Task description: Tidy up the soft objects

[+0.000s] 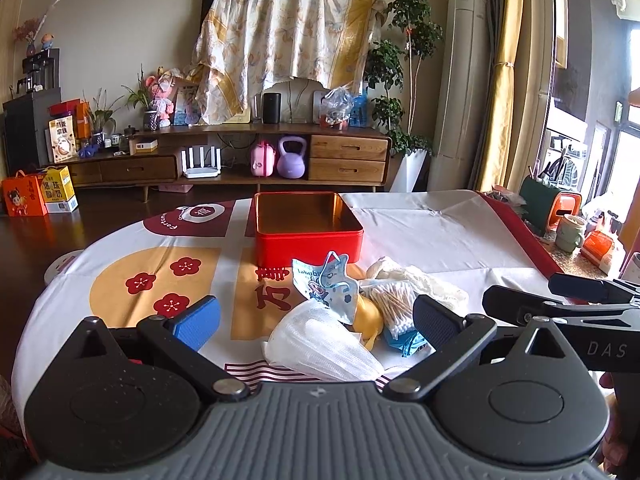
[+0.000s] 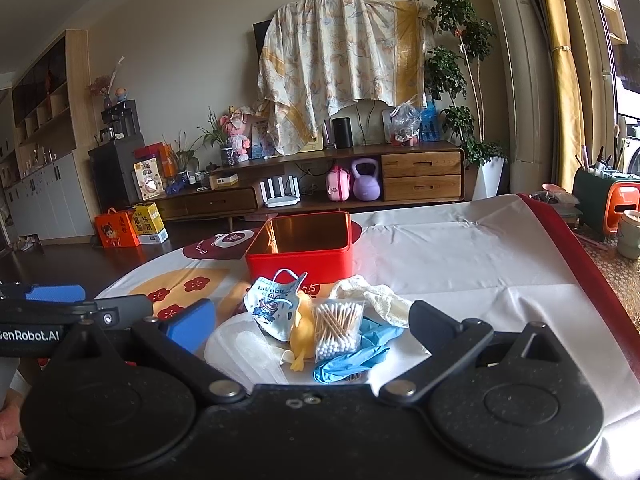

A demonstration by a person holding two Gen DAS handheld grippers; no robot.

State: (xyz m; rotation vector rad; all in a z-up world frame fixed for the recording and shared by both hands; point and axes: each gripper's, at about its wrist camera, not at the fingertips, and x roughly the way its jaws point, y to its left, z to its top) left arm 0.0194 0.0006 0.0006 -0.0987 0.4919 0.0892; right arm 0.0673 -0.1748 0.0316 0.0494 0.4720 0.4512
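A pile of soft things lies on the table: a white gauze pack (image 1: pixel 320 344) (image 2: pixel 248 348), a printed child's face mask (image 1: pixel 326 284) (image 2: pixel 274 302), a yellow soft toy (image 1: pixel 366 316) (image 2: pixel 303 330), a bag of cotton swabs (image 1: pixel 394 306) (image 2: pixel 338 330), blue gloves (image 1: pixel 406 340) (image 2: pixel 356 354) and a cream lace cloth (image 1: pixel 416 280) (image 2: pixel 376 296). An open, empty red tin (image 1: pixel 308 226) (image 2: pixel 306 246) stands behind the pile. My left gripper (image 1: pixel 316 322) is open, just before the gauze pack. My right gripper (image 2: pixel 312 326) is open, its fingers either side of the pile.
The table wears a white cloth (image 1: pixel 440 232) with red and yellow prints. A mug (image 1: pixel 570 232) and a green-orange holder (image 1: pixel 550 204) stand at the far right. A TV cabinet (image 1: pixel 240 160) lines the far wall.
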